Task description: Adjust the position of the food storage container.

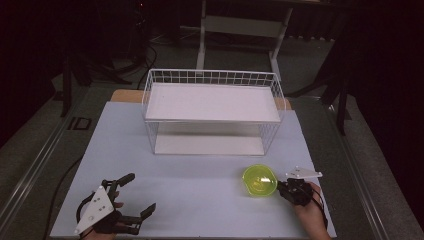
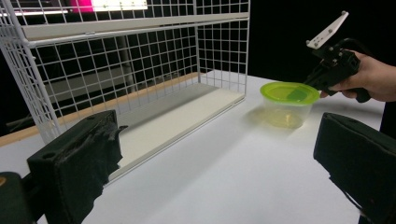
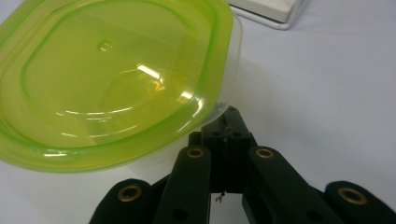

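The right gripper has its jaws pressed together right at the rim of the green-lidded plastic tub, seemingly nipping the lid's edge. The tub sits on the white table in front of the wire shelf rack, looks empty, and is probably light, thin and slippery, so I'd grab the lid lip or the side wall. The left gripper sits spread wide, well apart.

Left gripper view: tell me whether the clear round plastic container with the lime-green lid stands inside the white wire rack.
No. The clear round plastic container with the lime-green lid stands on the white table, outside the white wire rack.
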`<state>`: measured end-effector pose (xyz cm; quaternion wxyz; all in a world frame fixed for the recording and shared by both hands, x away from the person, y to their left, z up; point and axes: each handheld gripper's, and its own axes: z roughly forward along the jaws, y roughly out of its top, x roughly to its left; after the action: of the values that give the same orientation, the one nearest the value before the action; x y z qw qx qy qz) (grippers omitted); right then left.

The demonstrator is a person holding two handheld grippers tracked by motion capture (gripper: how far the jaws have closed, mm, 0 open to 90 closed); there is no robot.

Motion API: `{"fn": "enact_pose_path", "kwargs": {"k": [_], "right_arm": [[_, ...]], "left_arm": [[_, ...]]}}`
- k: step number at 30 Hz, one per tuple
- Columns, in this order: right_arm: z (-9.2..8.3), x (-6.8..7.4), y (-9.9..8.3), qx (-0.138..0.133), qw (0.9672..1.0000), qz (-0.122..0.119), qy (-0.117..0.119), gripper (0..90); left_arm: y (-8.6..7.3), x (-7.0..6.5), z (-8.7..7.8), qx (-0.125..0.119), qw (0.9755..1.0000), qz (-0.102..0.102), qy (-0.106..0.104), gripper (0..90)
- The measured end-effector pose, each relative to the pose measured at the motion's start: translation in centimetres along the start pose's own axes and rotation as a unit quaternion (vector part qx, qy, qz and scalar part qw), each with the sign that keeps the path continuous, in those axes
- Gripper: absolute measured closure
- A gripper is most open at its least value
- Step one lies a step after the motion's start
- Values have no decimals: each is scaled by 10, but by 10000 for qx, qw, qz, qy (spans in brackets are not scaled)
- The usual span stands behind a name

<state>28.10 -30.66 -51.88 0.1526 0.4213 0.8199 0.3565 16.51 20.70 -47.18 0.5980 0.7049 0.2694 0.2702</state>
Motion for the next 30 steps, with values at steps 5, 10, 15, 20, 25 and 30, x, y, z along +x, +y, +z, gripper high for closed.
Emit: {"fn": "enact_pose_path", "kwargs": {"k": [5,10,15,20,25,30], "right_arm": [[5,8,1,43,9998,-8,188,900],[11,22,6,72,9992,-176,342,900],[22,34,14,174,9981,-373,451,900],[29,44,19,217,9970,-500,549,900],[35,54,23,239,9960,-552,657,900],[43,68,30,241,9946,-620,793,900]], "left_arm": [[0,-1,0,2,10000,21,-8,14],[0,-1,1,19,10000,19,-4,14],[0,-1,0,14,10000,15,2,14],[0,-1,1,33,10000,14,3,14],[0,-1,0,24,10000,18,-10,14],[0,-1,1,44,10000,26,-18,14]]}}
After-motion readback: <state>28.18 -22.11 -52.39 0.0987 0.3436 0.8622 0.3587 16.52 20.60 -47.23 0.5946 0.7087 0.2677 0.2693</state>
